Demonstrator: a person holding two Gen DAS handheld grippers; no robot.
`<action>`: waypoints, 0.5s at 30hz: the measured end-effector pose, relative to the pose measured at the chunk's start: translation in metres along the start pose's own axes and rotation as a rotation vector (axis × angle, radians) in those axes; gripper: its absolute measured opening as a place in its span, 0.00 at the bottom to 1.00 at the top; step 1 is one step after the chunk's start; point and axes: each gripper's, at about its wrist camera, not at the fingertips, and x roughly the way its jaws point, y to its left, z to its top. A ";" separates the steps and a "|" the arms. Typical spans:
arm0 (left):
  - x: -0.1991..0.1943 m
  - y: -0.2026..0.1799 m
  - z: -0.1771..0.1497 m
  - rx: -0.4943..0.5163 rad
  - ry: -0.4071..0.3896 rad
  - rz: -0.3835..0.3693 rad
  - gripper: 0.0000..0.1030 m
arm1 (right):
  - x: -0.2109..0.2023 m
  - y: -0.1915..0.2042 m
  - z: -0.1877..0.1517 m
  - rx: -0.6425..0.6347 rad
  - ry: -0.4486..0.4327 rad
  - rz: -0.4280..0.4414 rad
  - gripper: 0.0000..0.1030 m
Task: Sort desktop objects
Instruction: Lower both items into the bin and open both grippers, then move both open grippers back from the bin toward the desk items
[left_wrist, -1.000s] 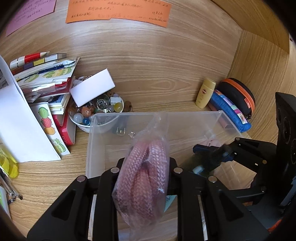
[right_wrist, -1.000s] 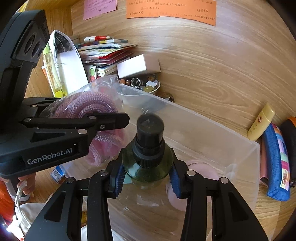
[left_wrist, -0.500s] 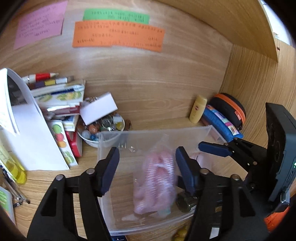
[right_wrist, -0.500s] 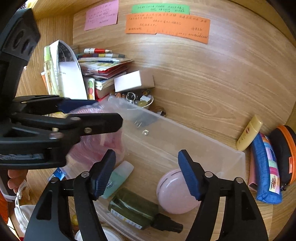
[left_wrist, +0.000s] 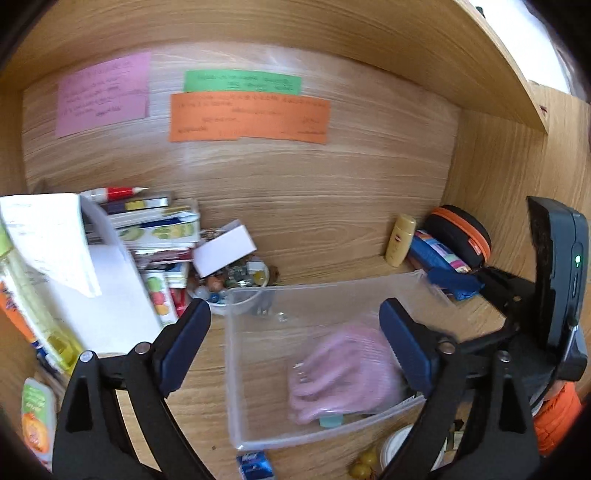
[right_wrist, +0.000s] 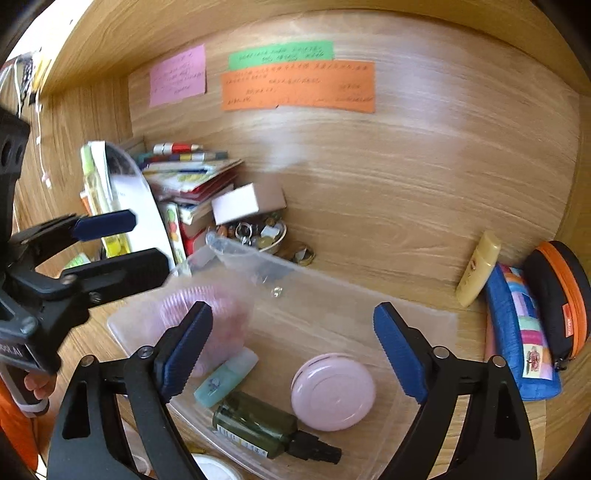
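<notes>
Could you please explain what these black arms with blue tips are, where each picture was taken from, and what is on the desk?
There is no robot here: a person holds a two-finger tool in each hand, and each carries a camera looking forward along its fingers. One picture comes from the left tool, the other from the right tool; each also catches the other at its edge. The blue tips are the gripping pads.

On the wooden desk stands a clear plastic bin. In it lie a bagged pink cord, a dark green spray bottle, a round pink case and a small mint tube. Both tools' jaws are opening and hold nothing. Behind are a stack of books and a bowl of trinkets.
</notes>
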 end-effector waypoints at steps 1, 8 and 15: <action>-0.005 0.002 0.001 -0.002 -0.003 0.012 0.91 | -0.003 -0.001 0.003 0.008 -0.002 -0.014 0.86; -0.058 0.020 -0.005 0.003 -0.067 0.109 0.97 | -0.050 0.004 0.012 -0.035 -0.108 -0.071 0.92; -0.085 0.028 -0.033 0.016 -0.049 0.170 0.98 | -0.089 0.014 -0.010 -0.061 -0.158 -0.102 1.00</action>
